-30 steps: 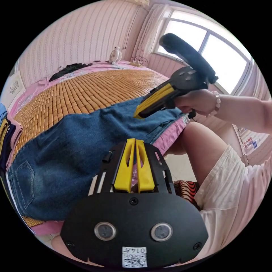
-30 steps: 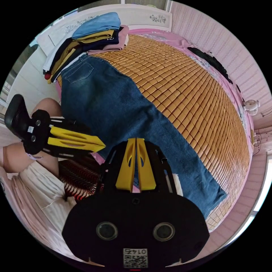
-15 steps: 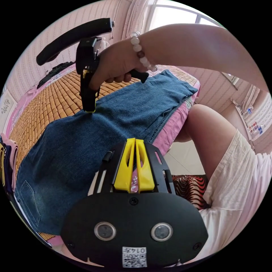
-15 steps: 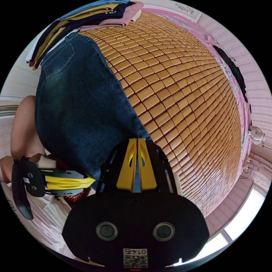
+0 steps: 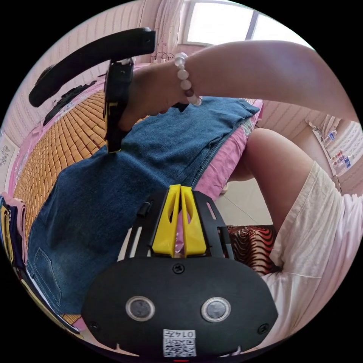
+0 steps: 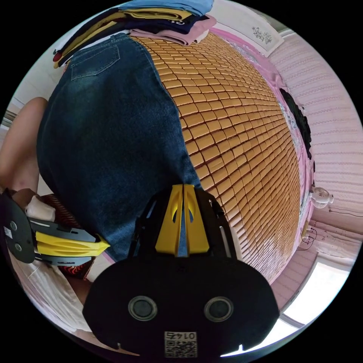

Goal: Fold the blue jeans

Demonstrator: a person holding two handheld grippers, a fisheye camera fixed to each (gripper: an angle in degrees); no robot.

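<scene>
Bare bamboo mat [image 6: 242, 151] lies open beyond the jeans [image 6: 109, 143]; stacked clothes [image 6: 159, 19] block its head end.

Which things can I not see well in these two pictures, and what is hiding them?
- Left gripper view: the person's arm covers part of the blue jeans.
- Right gripper view: the right gripper body hides the jeans' lower part; whether its tips touch the denim is unclear.
- Right gripper view: the folded clothes pile is cut by the picture's edge.

jeans: blue denim jeans [image 6: 109, 143] lie along woven bamboo mat [image 6: 242, 151]
stack: folded clothes stack [image 6: 159, 19] touches their waist end
</scene>
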